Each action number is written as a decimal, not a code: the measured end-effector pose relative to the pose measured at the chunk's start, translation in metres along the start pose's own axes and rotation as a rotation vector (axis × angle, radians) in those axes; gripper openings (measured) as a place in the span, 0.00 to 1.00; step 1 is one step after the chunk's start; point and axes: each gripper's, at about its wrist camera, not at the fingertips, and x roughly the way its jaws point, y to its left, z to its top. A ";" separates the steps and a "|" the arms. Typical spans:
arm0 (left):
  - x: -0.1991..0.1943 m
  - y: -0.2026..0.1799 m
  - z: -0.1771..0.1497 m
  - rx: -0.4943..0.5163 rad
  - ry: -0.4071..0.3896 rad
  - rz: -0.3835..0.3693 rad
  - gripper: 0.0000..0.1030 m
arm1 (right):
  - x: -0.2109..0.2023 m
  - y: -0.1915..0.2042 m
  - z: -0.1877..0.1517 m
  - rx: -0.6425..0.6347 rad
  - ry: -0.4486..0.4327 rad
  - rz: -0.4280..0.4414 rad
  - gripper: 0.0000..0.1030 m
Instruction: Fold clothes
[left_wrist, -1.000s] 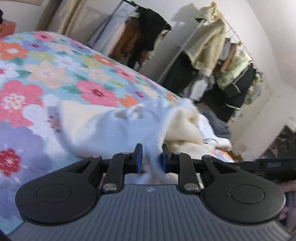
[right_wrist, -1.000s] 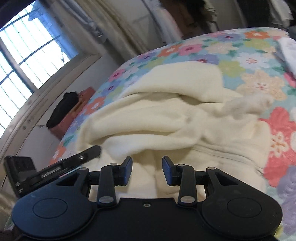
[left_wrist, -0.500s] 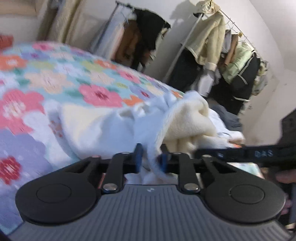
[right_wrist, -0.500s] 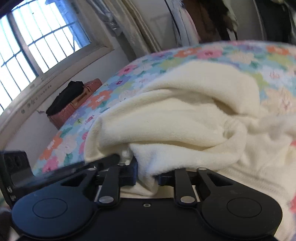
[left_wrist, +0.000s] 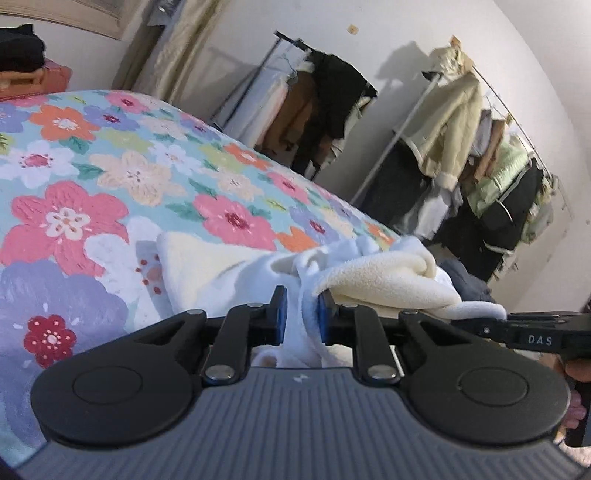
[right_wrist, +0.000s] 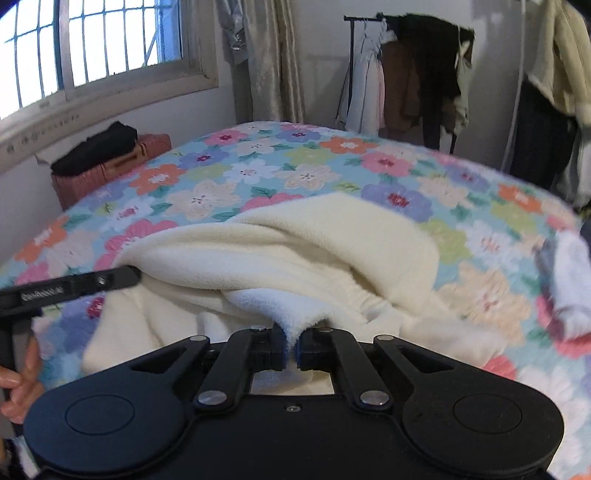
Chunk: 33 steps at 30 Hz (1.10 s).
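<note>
Both grippers clamped on cream fleece garment (right_wrist: 295, 254) bunched on floral bedspread (right_wrist: 258, 173): left gripper (left_wrist: 300, 314), right gripper (right_wrist: 293, 345). Step: edge pickup. Next: lift together, carry toward 12 o'clock, keep fabric taut.

A bedroom in a home.
Ahead lies a bed under a floral quilt (right_wrist: 332, 166); beyond it, clothes racks (left_wrist: 461, 155), a curtain (right_wrist: 269, 59) and a barred window (right_wrist: 92, 40).
</note>
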 end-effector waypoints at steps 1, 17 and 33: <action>-0.001 0.000 0.000 -0.001 -0.008 0.005 0.16 | -0.002 0.001 0.001 -0.009 0.003 -0.009 0.03; -0.024 -0.010 0.011 0.045 -0.004 -0.212 0.83 | -0.007 0.030 0.050 0.148 -0.067 0.319 0.05; -0.015 -0.008 0.005 0.155 0.007 0.221 0.13 | 0.006 0.058 0.053 0.250 -0.012 0.475 0.11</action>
